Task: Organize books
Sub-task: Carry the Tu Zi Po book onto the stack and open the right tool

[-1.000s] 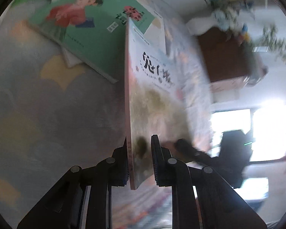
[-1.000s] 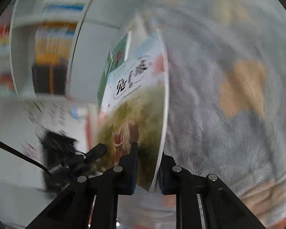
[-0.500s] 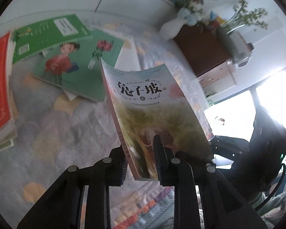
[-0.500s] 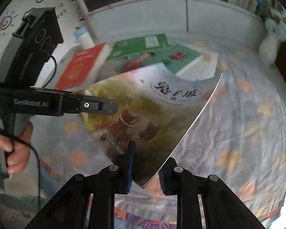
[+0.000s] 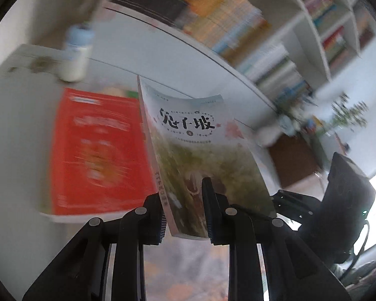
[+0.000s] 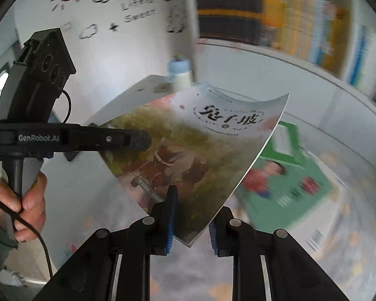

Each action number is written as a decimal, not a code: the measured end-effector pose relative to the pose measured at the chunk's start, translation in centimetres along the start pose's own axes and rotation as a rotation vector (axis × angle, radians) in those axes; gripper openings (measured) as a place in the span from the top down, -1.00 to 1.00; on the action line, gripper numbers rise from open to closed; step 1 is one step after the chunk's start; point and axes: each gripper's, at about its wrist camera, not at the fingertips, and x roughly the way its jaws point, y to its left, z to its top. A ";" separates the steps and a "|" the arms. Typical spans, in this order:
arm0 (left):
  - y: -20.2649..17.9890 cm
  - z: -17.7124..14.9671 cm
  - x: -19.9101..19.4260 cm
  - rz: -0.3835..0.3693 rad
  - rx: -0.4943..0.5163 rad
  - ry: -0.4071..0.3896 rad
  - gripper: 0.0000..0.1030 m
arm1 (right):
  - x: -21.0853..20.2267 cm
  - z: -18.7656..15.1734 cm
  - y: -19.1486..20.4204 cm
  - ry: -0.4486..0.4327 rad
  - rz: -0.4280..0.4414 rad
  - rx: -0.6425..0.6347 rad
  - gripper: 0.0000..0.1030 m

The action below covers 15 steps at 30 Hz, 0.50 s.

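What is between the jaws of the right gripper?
The storybook: the right gripper pinches its lower corner, shown in the right wrist view.

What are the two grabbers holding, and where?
Both hold one thin pale picture book: left gripper by its spine corner, right gripper by its bottom edge.

The book (image 5: 200, 155) has risen off the bedspread — red book (image 5: 95, 150) now behind it.

1. One pale paperback book with a meadow cover (image 5: 200, 155) is seen.
2. One red book (image 5: 97, 150) is counted.
3. Two green books (image 6: 288, 175) are seen, overlapping.
4. Two black tools (image 5: 185, 215) are counted.
5. One white bottle with a blue cap (image 5: 75, 52) is seen.
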 end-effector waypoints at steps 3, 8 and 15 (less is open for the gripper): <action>3.2 0.6 -0.6 0.034 -0.059 -0.047 0.60 | 3.3 2.0 1.3 0.015 0.040 -0.044 0.58; 7.6 0.8 1.3 0.076 -0.139 -0.076 0.60 | 9.0 4.9 1.9 0.043 0.077 -0.085 0.55; 11.4 -1.0 2.7 0.129 -0.237 -0.017 0.49 | 13.9 4.5 0.2 0.139 0.143 -0.009 0.53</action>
